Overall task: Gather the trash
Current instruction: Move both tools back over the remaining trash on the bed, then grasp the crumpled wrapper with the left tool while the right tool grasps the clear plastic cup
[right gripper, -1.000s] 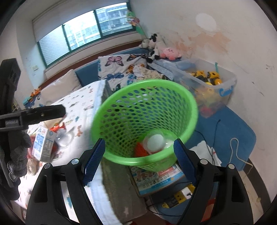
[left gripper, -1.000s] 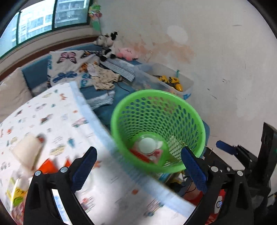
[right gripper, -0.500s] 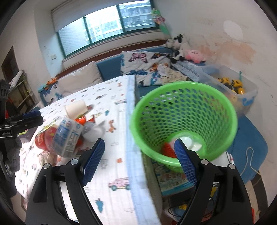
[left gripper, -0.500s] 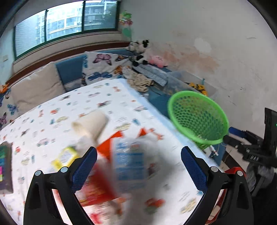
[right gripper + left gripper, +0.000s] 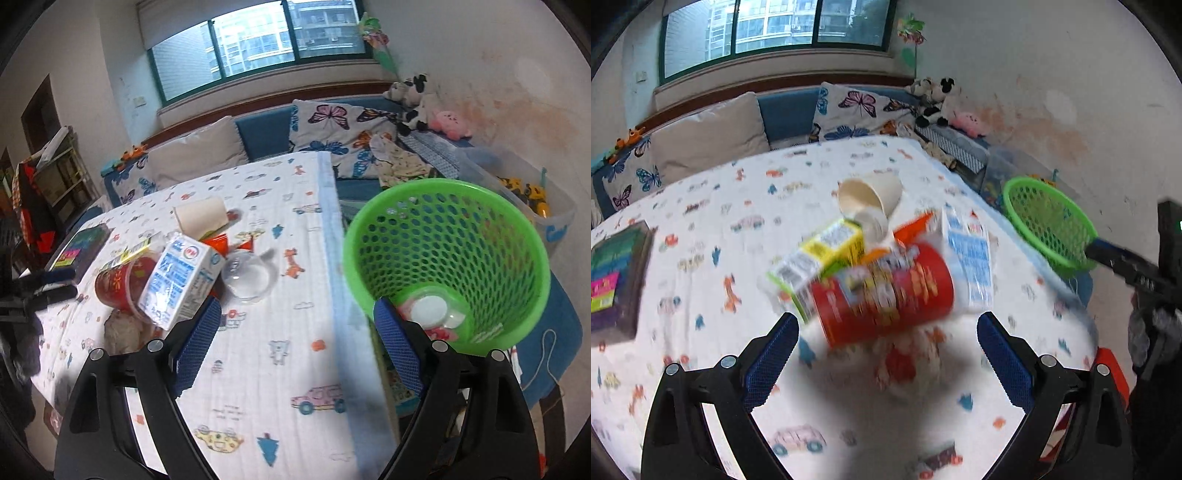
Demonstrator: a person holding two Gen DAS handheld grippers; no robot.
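A pile of trash lies on the table: a red cup [image 5: 886, 291] on its side, a yellow-green carton [image 5: 820, 258], a blue-white milk carton [image 5: 971, 262] and a paper cup [image 5: 871, 195]. My left gripper [image 5: 884, 354] is open just short of the red cup. In the right wrist view the milk carton [image 5: 181, 280], red cup [image 5: 122, 280], paper cup [image 5: 201, 218] and a clear plastic lid [image 5: 249, 277] show at left. My right gripper [image 5: 295, 339] is open and empty over the table edge. The green basket [image 5: 450, 240] stands off the table's right side with trash inside.
A dark box [image 5: 613, 280] with coloured stripes lies at the table's left. A sofa with cushions [image 5: 229, 147] runs along the far wall. A clear toy bin [image 5: 524, 192] sits behind the basket. A crumpled white wad [image 5: 122, 332] lies by the red cup.
My left gripper has swung away from the basket, over the table, and come close to the trash pile. My right gripper has turned left, bringing the table into view.
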